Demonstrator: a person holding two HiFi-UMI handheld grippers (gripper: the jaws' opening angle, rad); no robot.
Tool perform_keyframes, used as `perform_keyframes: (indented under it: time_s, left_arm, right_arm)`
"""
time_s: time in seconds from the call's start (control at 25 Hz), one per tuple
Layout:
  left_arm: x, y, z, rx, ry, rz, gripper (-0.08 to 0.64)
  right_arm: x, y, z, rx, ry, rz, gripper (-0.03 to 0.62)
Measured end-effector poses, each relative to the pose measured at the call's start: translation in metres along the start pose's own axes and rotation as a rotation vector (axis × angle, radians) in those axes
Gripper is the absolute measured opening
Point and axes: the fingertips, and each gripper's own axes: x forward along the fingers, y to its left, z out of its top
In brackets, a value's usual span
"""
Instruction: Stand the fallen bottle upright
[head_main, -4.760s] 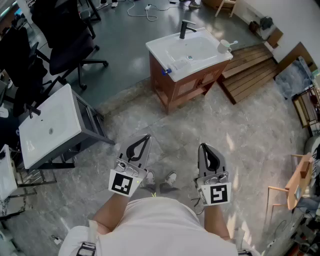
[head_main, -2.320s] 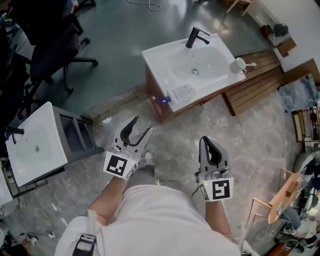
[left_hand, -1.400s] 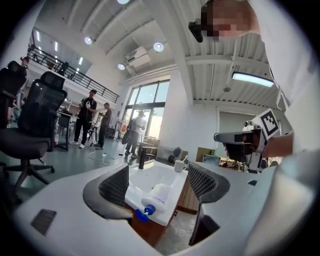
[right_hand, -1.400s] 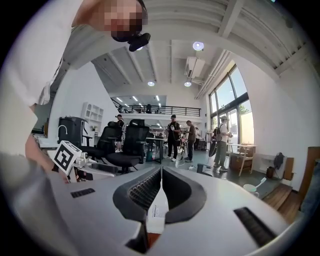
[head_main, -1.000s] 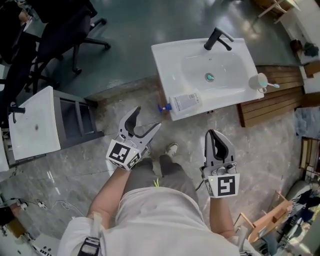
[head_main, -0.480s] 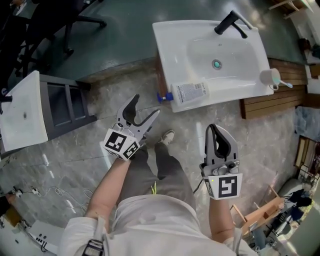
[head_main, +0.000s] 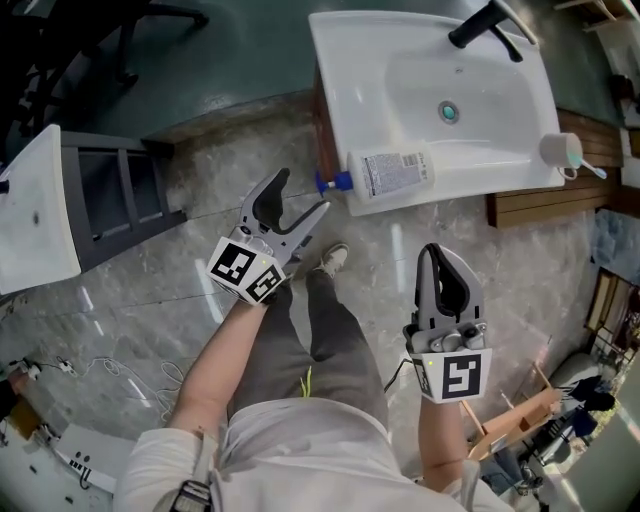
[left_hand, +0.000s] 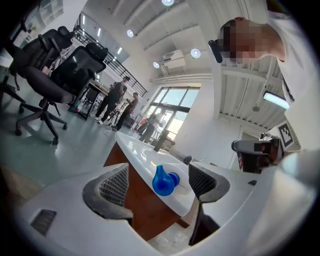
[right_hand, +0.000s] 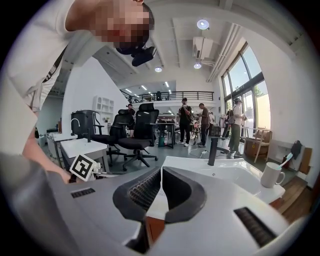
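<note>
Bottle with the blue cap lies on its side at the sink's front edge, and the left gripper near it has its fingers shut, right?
Not shut. The bottle lies on its side at the front edge of the sink, but the left gripper has its fingers apart; the left gripper view shows the blue cap through the gap.

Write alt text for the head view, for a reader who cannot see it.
A white bottle with a blue cap lies on its side at the near edge of a white sink, cap overhanging. Below it, the left gripper is open and aimed at the cap; the right gripper is shut.
</note>
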Motion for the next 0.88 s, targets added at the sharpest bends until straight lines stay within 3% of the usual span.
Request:
perform_keyframes:
  time_s: [0.52,0.88]
  left_arm:
    - [0.02,0.011,-0.031,-0.199,-0.062,-0.103,0.359]
    - [0.027,0.011,-0.036,-0.325,-0.133,-0.172,0.267]
  right_arm:
    - [0.021,-0.003,-0.038,0.011,0.043,0.017,0.037]
    - [0.031,0.0,-0.053,0.016,0.065,0.031,0.037]
